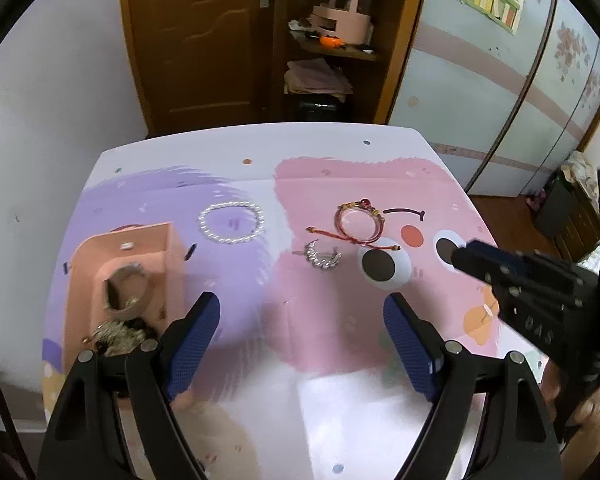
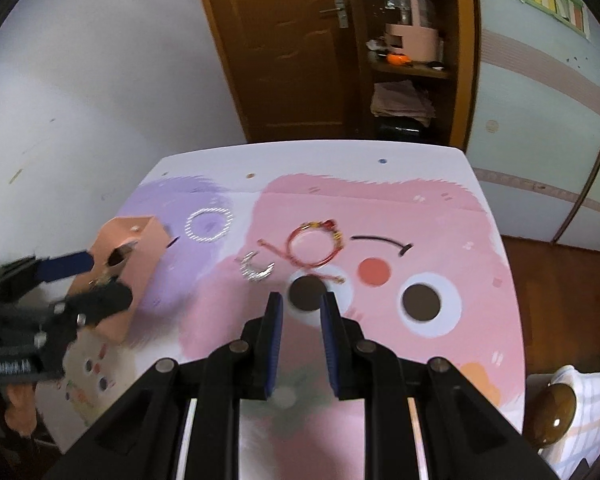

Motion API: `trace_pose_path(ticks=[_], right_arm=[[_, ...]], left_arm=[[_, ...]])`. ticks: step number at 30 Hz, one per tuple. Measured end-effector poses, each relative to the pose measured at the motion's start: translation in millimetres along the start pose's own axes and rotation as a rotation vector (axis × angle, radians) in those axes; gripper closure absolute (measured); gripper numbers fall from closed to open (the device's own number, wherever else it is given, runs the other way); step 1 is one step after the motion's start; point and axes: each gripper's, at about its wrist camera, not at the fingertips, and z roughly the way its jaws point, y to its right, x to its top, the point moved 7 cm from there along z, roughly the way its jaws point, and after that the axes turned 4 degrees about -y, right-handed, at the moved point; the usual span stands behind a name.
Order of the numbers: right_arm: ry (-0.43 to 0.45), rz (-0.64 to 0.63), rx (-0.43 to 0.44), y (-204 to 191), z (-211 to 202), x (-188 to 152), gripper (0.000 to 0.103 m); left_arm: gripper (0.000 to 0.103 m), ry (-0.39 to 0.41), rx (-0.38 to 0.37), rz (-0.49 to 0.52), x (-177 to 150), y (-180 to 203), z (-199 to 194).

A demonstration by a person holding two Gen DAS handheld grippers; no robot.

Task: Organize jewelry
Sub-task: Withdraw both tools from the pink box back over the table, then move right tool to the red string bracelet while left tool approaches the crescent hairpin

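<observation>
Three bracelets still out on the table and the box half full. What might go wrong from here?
1. The silver bracelet lies right beside the red cord bracelet, whose loose tail runs alongside it; the right gripper could snag both.
2. Jewelry is piled at the open front of the pink box; the open left gripper could knock some out.
</observation>
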Motion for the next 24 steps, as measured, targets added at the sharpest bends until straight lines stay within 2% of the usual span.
trace_pose_path(ticks=[6,15,24], right_arm=[[-0.03,0.029,0.014,20.2,24.6,20.5,0.084],[-0.102,0.062,0.072,34.2,73.8,37.6,0.084],[-0.168,0.099,0.09,37.6,113.4,39.1,0.084]], left_arm=[[0.021,-0.033,-0.014,0.009,7.4,9.2,33.0],[0.023,-0.08,-0.038,-0.07,11.2,9.6,74.2],[0.023,-0.087,0.003,-0.152,15.1,0.9,104.8]])
